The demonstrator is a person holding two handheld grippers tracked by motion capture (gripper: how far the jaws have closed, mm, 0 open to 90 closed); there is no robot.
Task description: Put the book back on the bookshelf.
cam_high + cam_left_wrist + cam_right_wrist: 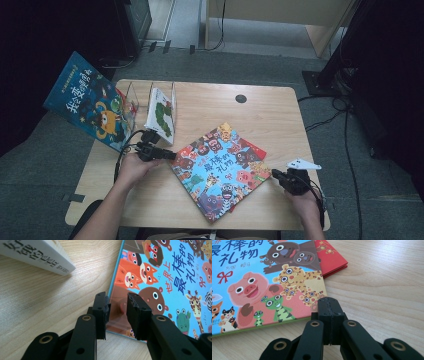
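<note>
The animal picture book (220, 170) lay flat mid-tabletop (260, 115), atop a red book (329, 258). Left tongs (117, 308) stood spread at its corner, not gripping; right tongs (329, 312) were pressed together, empty. Shelving it in the clear rack (150, 92) looked not yet begun.

Blue animal-patterned picture book (220, 170) overlaps a red book (252, 148).
</note>
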